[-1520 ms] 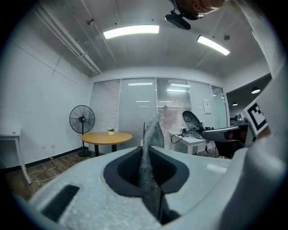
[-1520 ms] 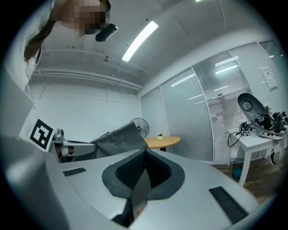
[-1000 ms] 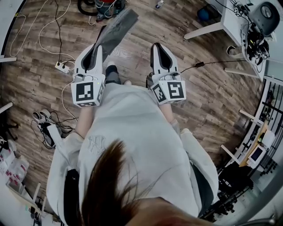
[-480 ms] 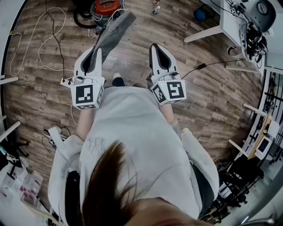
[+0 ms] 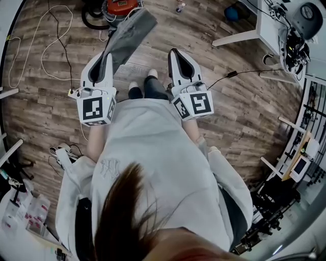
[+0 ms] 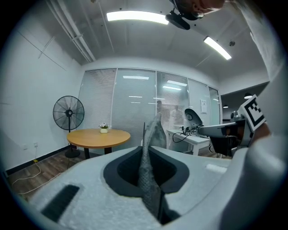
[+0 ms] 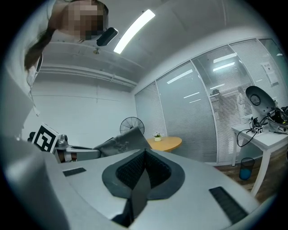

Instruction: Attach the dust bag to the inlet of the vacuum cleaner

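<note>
The grey dust bag (image 5: pixel 127 35) sticks out forward from my left gripper (image 5: pixel 104 60), which is shut on the bag's near end. In the left gripper view the bag (image 6: pixel 150 166) stands edge-on between the closed jaws of that gripper (image 6: pixel 146 148). My right gripper (image 5: pixel 178 57) is held level beside it, shut with nothing in it; its jaws (image 7: pixel 144 152) meet on bare pads. From the right gripper view the bag (image 7: pixel 122 140) shows at the left. The vacuum cleaner (image 5: pixel 119 6), orange with a black hose (image 5: pixel 91 10), stands on the floor ahead at the top edge.
A power strip (image 5: pixel 71 93) and white cables (image 5: pixel 51 30) lie on the wood floor at the left. A white desk (image 5: pixel 265 20) with equipment stands at the upper right, with a blue bin (image 5: pixel 233 12) beside it. A round wooden table (image 6: pixel 99 136) and a fan (image 6: pixel 68 114) stand further off.
The person has walked forward with both grippers, the bag still in the left one. The vacuum cleaner has come closer and shows more fully at the top edge.
</note>
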`<control>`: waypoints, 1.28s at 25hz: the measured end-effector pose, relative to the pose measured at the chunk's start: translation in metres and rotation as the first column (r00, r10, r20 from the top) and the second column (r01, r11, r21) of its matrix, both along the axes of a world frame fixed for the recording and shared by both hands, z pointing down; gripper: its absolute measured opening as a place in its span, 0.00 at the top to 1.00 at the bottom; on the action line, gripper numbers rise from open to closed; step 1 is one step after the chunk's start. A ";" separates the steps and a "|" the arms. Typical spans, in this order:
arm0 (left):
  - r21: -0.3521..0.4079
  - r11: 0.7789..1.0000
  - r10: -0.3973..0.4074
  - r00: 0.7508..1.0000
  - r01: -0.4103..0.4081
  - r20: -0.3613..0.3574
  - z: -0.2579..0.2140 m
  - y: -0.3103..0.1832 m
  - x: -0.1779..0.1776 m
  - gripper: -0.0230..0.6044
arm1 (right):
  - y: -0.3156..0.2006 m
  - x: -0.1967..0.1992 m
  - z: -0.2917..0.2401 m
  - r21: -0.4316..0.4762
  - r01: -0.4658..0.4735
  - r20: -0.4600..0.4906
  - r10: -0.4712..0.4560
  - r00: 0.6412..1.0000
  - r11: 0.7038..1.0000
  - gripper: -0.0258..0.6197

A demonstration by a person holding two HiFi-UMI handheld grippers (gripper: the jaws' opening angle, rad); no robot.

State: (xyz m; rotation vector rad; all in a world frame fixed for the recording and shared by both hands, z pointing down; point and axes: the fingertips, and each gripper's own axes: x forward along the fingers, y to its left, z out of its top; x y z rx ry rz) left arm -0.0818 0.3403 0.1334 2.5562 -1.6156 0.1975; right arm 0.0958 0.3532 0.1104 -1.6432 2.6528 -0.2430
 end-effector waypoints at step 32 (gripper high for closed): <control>-0.019 0.989 -0.148 0.988 0.147 -0.041 0.003 -0.167 0.083 0.89 | -0.199 0.092 0.009 -0.032 0.135 0.037 -0.134 0.990 0.990 0.96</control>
